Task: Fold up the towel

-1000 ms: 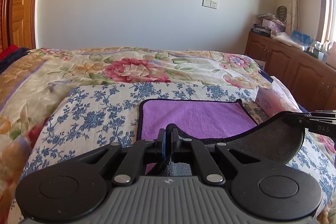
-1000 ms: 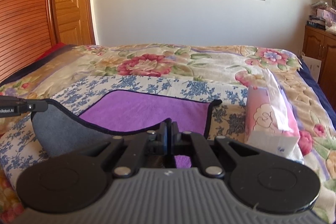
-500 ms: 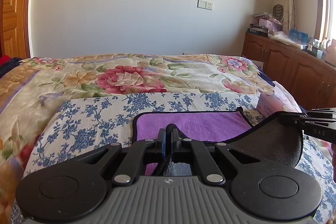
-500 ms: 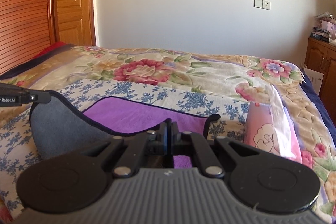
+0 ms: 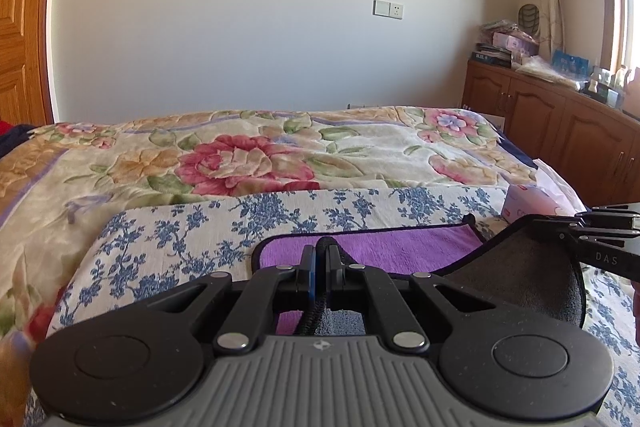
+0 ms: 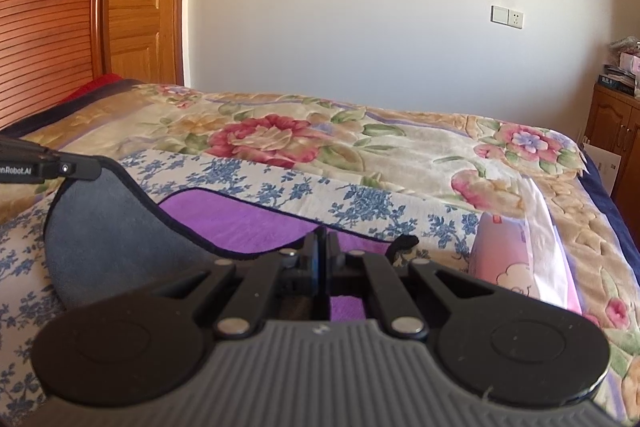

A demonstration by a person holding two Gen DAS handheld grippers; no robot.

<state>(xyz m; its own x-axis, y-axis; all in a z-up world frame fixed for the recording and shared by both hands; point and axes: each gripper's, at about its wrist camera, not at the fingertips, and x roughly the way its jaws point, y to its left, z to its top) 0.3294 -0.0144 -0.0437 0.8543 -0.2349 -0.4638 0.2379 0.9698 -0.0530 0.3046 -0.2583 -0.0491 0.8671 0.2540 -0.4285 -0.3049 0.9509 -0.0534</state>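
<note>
Right wrist | right gripper (image 6: pixel 322 247) hides pinched towel (image 6: pixel 240 219) corner (edge unseen)

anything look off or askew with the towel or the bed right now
Nothing stands out. The towel lies purple side up on the blue-flowered cloth, its near edge lifted with the grey underside showing, pinched by the left gripper and right gripper. The tissue pack sits beside it, undisturbed.

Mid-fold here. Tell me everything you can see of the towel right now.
The towel is plush-looking cloth, purple on one face, grey on the other, with dark piped edging and a small corner loop. Its far part lies flat on the blue-flowered cloth. The left gripper and right gripper each pinch a near corner, lifted so the grey underside sags between them.
</note>
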